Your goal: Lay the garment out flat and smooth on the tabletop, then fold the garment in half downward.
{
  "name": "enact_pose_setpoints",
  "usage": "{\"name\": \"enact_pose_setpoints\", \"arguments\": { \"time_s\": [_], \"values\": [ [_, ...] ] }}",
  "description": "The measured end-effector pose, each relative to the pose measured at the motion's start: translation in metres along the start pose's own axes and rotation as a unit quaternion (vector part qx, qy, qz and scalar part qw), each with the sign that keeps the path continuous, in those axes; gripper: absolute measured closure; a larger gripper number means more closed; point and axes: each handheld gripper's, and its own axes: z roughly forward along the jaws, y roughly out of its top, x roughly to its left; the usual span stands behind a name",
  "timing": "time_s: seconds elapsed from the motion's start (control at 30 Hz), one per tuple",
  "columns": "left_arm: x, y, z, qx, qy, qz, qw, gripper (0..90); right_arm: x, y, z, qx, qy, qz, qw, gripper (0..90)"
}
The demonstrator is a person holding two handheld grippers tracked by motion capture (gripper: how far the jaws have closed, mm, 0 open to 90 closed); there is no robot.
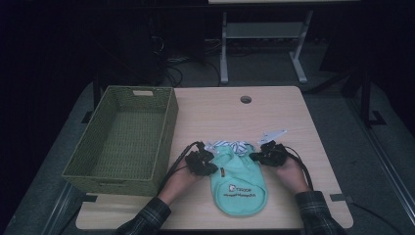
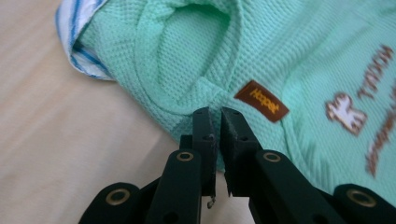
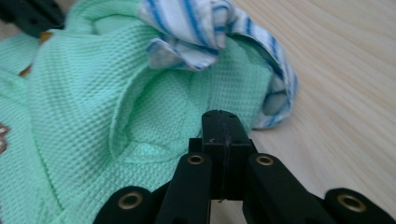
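A deep, rectangular basket woven of green fibre [image 1: 125,139] stands along the left edge of the pale wooden surface [image 1: 293,122], open at the top and with nothing in it. Just right of its near corner sits the left tool [image 1: 207,164]; in the left gripper view its jaws stand nearly together, pinching the rim of an armhole on the small mint-green waffle-knit garment [image 1: 237,178], close to a brown sewn-on label [image 2: 261,101]. The garment lies flat near the front edge of the surface, about midway across it, with its blue-and-white striped trim [image 1: 234,145] bunched at the far end and a printed logo [image 1: 241,190] toward the near end. On its right side the right tool [image 1: 258,156] is clenched fully on the fabric by the other armhole, as the right gripper view shows.

The garment looks light, soft and limp: it should sag and fold wherever it is unsupported, and the knit may stretch if pulled from one point. The doubled seams at the armholes seem the firmest places to grip, which is where both tools are. A small white tag-like piece [image 1: 272,134] lies just beyond the right tool. The far half of the surface and the strip toward the right edge are bare, leaving room to lift or fold; the basket wall stands high, so a move leftward would need to clear its rim.
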Motion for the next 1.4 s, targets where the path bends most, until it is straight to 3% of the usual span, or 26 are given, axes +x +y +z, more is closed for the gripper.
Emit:
{"name": "enact_pose_setpoints", "arguments": {
  "time_s": [0.17, 0.37, 0.4, 0.5, 0.77, 0.93, 1.1, 1.4],
  "values": [
    [-0.007, -0.003, 0.000, -0.006, -0.021, 0.011, 0.9997, 83.4, 0.002, -0.006, -0.006, 0.005, 0.000, 0.006, 1.0000, 90.0],
    [-0.006, -0.002, 0.001, -0.015, -0.032, 0.001, 0.9994, 80.8, 0.006, -0.012, -0.013, 0.003, 0.013, 0.017, 0.9998, 89.9],
    [-0.005, 0.000, 0.000, -0.011, -0.029, 0.011, 0.9995, 80.2, 0.005, -0.012, -0.015, -0.001, 0.011, 0.018, 0.9998, 89.8],
    [-0.002, 0.002, -0.004, -0.018, -0.023, 0.012, 0.9995, 77.9, 0.002, -0.010, -0.023, -0.027, 0.017, 0.029, 0.9991, 89.3],
    [0.007, 0.010, -0.014, -0.050, 0.001, -0.013, 0.9987, 72.3, -0.002, -0.007, -0.033, -0.052, 0.009, 0.030, 0.9981, 85.2],
    [0.015, 0.017, -0.017, -0.056, 0.016, -0.019, 0.9981, 67.5, -0.008, 0.000, -0.035, -0.067, 0.011, 0.028, 0.9973, 80.3],
    [0.023, 0.021, -0.017, -0.062, 0.022, -0.022, 0.9976, 60.0, -0.014, 0.007, -0.032, -0.072, 0.016, 0.031, 0.9968, 71.0],
    [0.045, 0.032, -0.013, -0.071, 0.048, -0.040, 0.9955, 55.6, -0.022, 0.016, -0.017, -0.067, 0.024, 0.039, 0.9967, 63.6]
  ]
}}
